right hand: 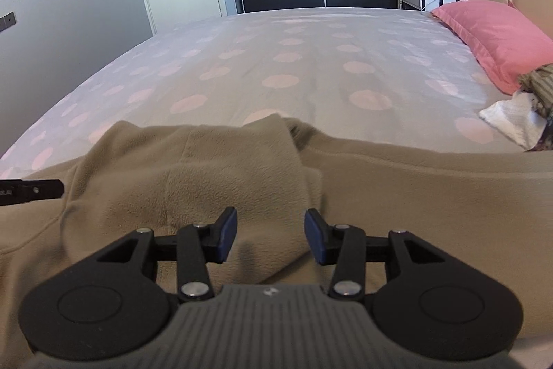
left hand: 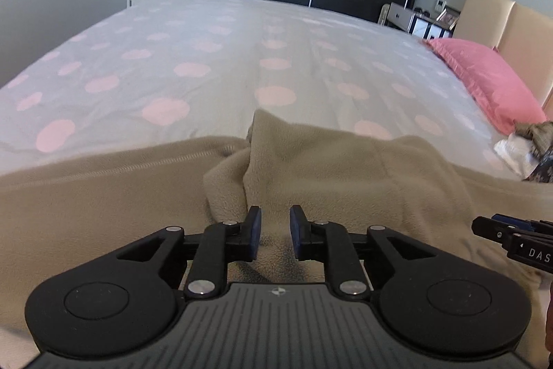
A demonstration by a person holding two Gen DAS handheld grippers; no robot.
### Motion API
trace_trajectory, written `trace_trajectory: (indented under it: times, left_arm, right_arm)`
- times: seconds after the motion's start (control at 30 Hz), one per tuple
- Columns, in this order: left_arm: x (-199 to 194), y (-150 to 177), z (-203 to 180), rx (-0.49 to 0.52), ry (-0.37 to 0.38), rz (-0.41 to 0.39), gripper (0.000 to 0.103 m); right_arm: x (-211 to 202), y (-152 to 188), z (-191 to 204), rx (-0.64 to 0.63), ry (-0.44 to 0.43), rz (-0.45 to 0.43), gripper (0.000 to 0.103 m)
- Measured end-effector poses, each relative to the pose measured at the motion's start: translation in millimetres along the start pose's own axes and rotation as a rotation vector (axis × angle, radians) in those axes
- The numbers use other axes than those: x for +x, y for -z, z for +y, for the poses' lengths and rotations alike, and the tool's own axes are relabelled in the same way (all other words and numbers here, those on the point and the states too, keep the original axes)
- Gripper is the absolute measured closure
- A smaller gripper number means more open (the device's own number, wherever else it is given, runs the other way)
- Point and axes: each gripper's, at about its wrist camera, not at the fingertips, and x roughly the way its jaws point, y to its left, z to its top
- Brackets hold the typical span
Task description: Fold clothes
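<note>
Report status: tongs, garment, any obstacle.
Left tongs open, empty. Right tongs open, empty. Fleece on bed, part folded. Clothes pile at right, apart.

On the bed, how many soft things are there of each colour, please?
Beige fleece garment: 1
Pink pillow: 1
White cloth: 1
Striped olive cloth: 1
Total: 4, not counting the dotted cover.

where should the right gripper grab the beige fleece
Take the folded flap's raised right edge, just ahead of the right gripper. Come in low from the near side: that edge stands proud of the fleece beneath, so open jaws can slip around it.
</note>
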Motion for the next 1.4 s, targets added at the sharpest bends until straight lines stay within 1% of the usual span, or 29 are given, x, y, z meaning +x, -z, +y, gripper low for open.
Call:
trace_trajectory:
  times: [0.1,0.2,0.37,0.4,0.43,0.47,0.53,0.63,0.7,0.8,0.97,1.03,1.07,1.1,1.17,1.2,1.27,1.33,1.37,1.4]
  left_arm:
    - [-21.7,-12.6,3.1,-0.016,0.0,-0.012,0.087]
    - [-42.3,-25.4,10.0,-0.035,-0.003,-0.025,0.086]
    - [-66.2,-39.3,21.4,-0.027,-0.019,0.008,0.085]
    - [-69.5,-40.4,23.1,-0.028,-0.02,0.013,0.084]
    - [-72.4,-41.1,24.6,-0.029,-0.021,0.019,0.08]
    - [-74.0,-41.4,25.6,-0.028,-0.022,0.023,0.076]
    - [-74.5,-40.5,26.0,-0.026,-0.032,0.024,0.074]
    - [-68.0,-36.0,22.6,-0.032,-0.05,0.03,0.074]
    - [-62.3,-34.0,17.6,-0.037,-0.036,0.048,0.074]
    - [-59.8,-33.9,7.3,-0.024,-0.014,0.054,0.074]
    - [-58.9,-36.9,-2.9,-0.036,-0.009,0.028,0.073]
    - [-56.5,-36.5,-5.4,-0.049,-0.012,0.032,0.073]
    - [-55.0,-36.0,-6.6,-0.048,-0.014,0.037,0.073]
    - [-53.4,-35.3,-7.9,-0.044,-0.016,0.043,0.073]
    - [-50.4,-33.5,-11.3,-0.026,-0.021,0.055,0.073]
    - [-49.2,-32.4,-13.0,-0.018,-0.022,0.059,0.073]
    - [-47.1,-30.1,-16.3,-0.005,-0.024,0.066,0.073]
    - [-46.4,-28.2,-18.6,0.008,-0.021,0.07,0.073]
    - [-46.2,-27.2,-19.6,0.015,-0.018,0.072,0.073]
    - [-45.8,-26.3,-20.8,0.024,-0.018,0.077,0.073]
  right_arm:
    - [-22.2,-13.2,-19.9,0.036,0.009,0.001,0.056]
    - [-46.7,-29.9,-66.0,0.143,0.057,0.0,0.056]
    - [-97.8,-39.0,-147.0,0.244,0.201,-0.052,0.05]
    - [-108.2,-38.7,-162.7,0.263,0.236,-0.065,0.049]
    - [-118.7,-37.6,-178.5,0.286,0.268,-0.08,0.049]
    - [-129.2,-35.1,-194.3,0.317,0.296,-0.097,0.048]
    - [-148.7,-28.2,-220.4,0.376,0.345,-0.129,0.048]
    - [-176.7,-16.5,-256.0,0.463,0.414,-0.175,0.048]
    - [-194.3,-8.5,-277.1,0.516,0.457,-0.205,0.046]
    - [-214.6,5.1,-293.1,0.57,0.499,-0.239,0.046]
    - [-240.8,29.4,-323.9,0.682,0.577,-0.273,0.046]
    - [-246.8,41.3,-336.3,0.74,0.621,-0.271,0.042]
    - [-247.3,46.5,-342.2,0.762,0.641,-0.268,0.037]
    - [-246.4,51.0,-348.0,0.779,0.651,-0.265,0.036]
    - [-240.8,57.6,-359.3,0.8,0.64,-0.26,0.036]
    - [-237.8,60.2,-364.4,0.811,0.624,-0.262,0.036]
    - [-231.1,62.8,-372.7,0.831,0.566,-0.281,0.036]
    - [-223.5,62.0,-378.8,0.837,0.536,-0.3,0.037]
    - [-221.7,62.0,-380.0,0.834,0.528,-0.31,0.046]
    - [-221.0,60.9,-378.6,0.827,0.526,-0.319,0.06]
